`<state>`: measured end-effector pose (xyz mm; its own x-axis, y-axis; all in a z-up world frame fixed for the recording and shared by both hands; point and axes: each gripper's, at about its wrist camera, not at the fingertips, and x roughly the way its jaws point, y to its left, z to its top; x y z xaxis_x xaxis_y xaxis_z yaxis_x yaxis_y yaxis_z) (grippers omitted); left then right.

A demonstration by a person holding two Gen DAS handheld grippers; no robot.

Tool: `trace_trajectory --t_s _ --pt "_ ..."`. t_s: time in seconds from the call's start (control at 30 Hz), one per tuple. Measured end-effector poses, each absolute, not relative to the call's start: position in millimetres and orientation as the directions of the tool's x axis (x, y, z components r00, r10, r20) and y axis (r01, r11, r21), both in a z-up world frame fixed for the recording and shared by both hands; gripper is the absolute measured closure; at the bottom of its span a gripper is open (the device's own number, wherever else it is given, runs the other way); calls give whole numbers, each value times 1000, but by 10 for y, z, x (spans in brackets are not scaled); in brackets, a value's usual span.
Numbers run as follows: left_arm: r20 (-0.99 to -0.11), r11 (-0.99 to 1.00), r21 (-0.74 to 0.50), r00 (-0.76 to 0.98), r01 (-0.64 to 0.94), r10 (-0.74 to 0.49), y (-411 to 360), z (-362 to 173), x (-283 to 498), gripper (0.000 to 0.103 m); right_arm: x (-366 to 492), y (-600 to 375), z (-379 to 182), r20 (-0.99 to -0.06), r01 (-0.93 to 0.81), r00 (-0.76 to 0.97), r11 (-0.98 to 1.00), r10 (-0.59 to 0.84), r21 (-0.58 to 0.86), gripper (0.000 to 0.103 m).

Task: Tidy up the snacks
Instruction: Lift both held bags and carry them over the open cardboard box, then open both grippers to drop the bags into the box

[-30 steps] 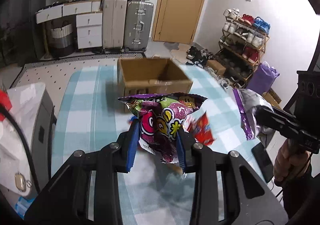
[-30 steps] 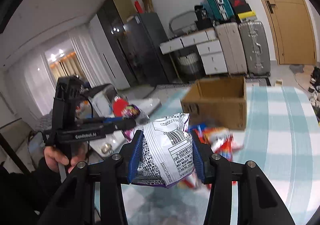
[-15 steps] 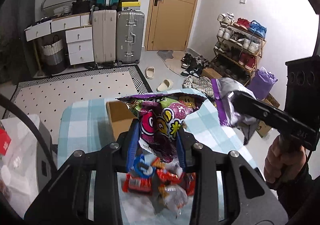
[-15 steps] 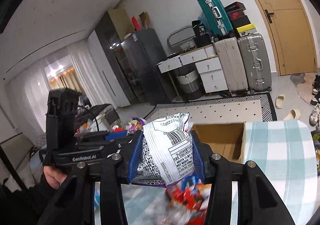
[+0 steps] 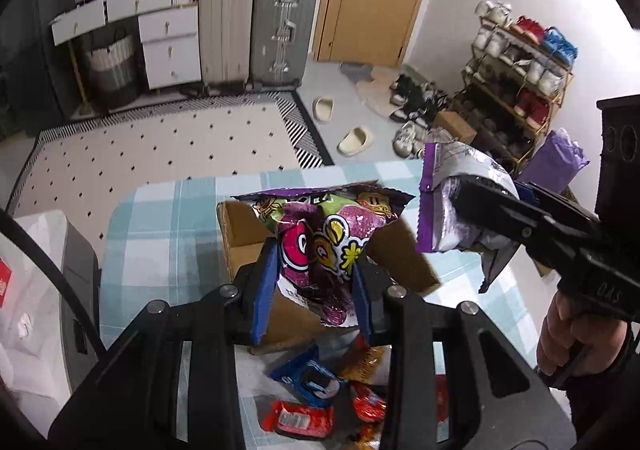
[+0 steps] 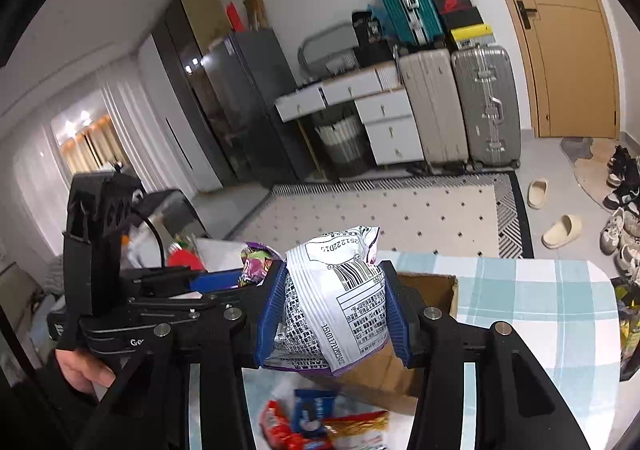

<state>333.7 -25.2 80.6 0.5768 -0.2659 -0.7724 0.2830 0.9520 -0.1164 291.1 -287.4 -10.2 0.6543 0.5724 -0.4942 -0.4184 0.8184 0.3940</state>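
My left gripper (image 5: 314, 282) is shut on a colourful purple snack bag (image 5: 326, 246) and holds it above the open cardboard box (image 5: 240, 234). My right gripper (image 6: 334, 310) is shut on a silver and purple snack bag (image 6: 340, 298), also raised over the box (image 6: 430, 290). In the left wrist view this bag (image 5: 448, 194) hangs just right of the box. Several small snack packets (image 5: 316, 398) lie on the checked tablecloth in front of the box; they also show in the right wrist view (image 6: 320, 422).
The table with the blue checked cloth (image 5: 160, 234) ends just past the box. A grey appliance (image 5: 76, 282) stands at the table's left. Suitcases (image 5: 256, 26), drawers, a shoe rack (image 5: 520, 62) and slippers sit on the floor beyond.
Both grippers have risen and moved forward with their bags, from low over the table to above the cardboard box. The loose packets now lie below and behind the fingers.
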Motion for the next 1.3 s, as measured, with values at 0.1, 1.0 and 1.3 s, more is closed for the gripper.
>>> trace_trajectory --t_s 0.1,1.0,1.3 --pt "-794 955 -120 551 272 -257 -239 534 3447 72 3092 -2809 -354 -532 -407 638 830 556 381 57" --pt "-885 969 -54 437 242 -159 -236 -766 3952 71 3627 -2618 -1548 -691 -350 517 861 506 369 56" --pt "-892 973 -18 436 230 -119 -320 -837 3987 70 3626 -2499 -1594 -711 -347 524 880 470 325 56"
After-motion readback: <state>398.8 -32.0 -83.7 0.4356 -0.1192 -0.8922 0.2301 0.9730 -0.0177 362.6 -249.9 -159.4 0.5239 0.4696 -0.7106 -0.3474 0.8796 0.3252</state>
